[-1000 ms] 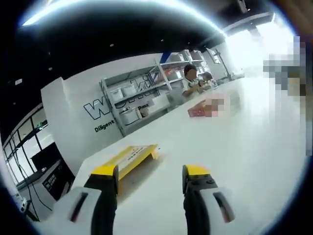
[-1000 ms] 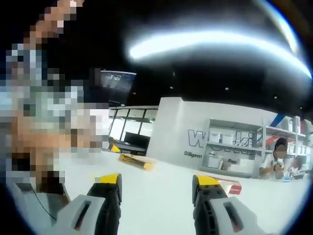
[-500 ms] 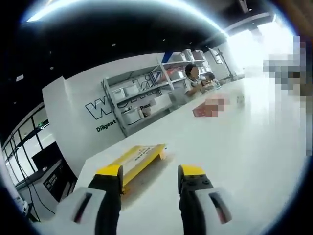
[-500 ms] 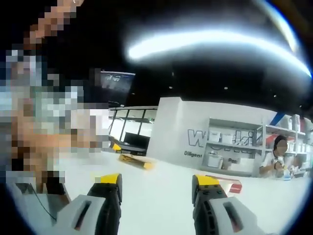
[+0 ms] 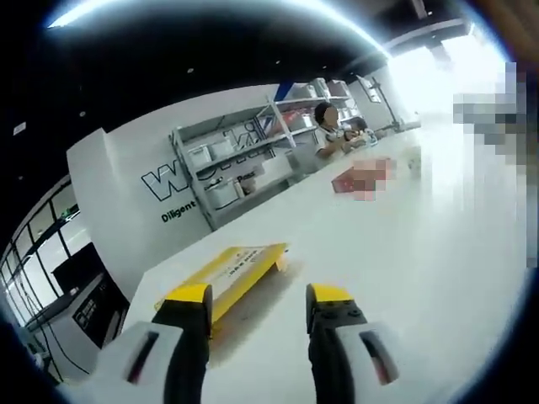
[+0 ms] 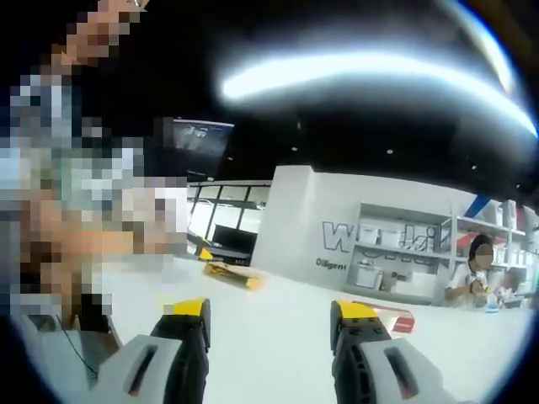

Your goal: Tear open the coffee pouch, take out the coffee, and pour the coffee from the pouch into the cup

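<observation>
Left gripper [image 5: 258, 296] hung over white surface [image 5: 404, 278], jaws parted, nothing between them; yellow pouch [image 5: 229, 271] lay flat just beyond its left jaw. Right gripper [image 6: 274, 310] jaws spread wide, empty; red packet [image 6: 396, 320] farther off on surface

The left gripper [image 5: 257, 301] has two blocky black jaws, each capped at the tip with a bright yellow pad. Lower down, each jaw widens into a pale grey shell with a dark slot sunk into its face, and the slot on the right-hand shell shows a touch of red. The right gripper [image 6: 269, 316] is built the same: black jaws, yellow tips, light grey housings with a narrow dark slot in each. A thin dark cable [image 6: 72, 349] trails beside its left housing.
</observation>
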